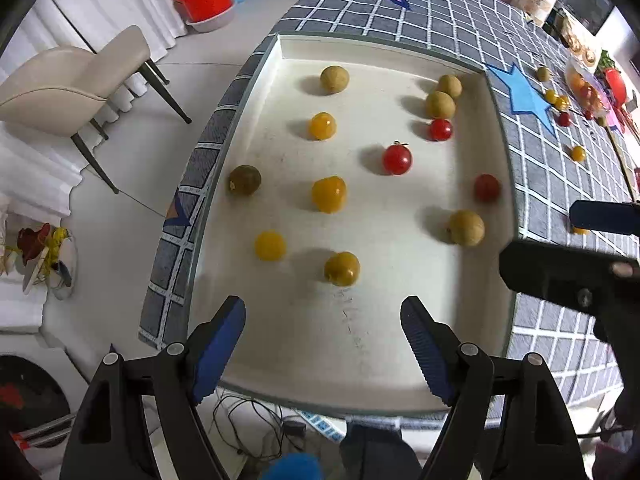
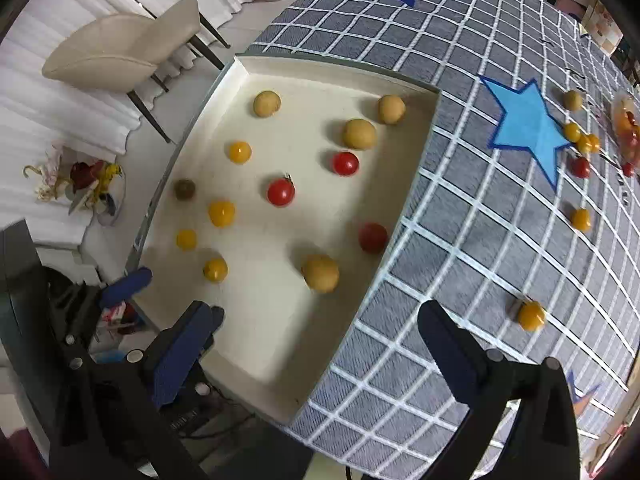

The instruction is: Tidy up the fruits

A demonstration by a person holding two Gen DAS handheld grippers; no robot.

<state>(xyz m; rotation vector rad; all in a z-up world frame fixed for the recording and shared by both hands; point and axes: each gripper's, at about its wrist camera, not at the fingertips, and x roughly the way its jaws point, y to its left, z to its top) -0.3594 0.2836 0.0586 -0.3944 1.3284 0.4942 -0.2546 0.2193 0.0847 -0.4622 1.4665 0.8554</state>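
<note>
Over the cream tray (image 1: pixel 400 380) on the checked tablecloth (image 2: pixel 460 240), both the left gripper (image 1: pixel 324 320) and right gripper (image 2: pixel 316 328) hang spread, holding nothing. Yellow, red and tan fruits (image 1: pixel 329 194) lie scattered inside; a yellow one (image 2: pixel 531 316) sits outside at 3 o'clock.

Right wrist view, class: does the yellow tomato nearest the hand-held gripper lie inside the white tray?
No, that yellow tomato rests on the checked tablecloth, outside the white tray.
</note>
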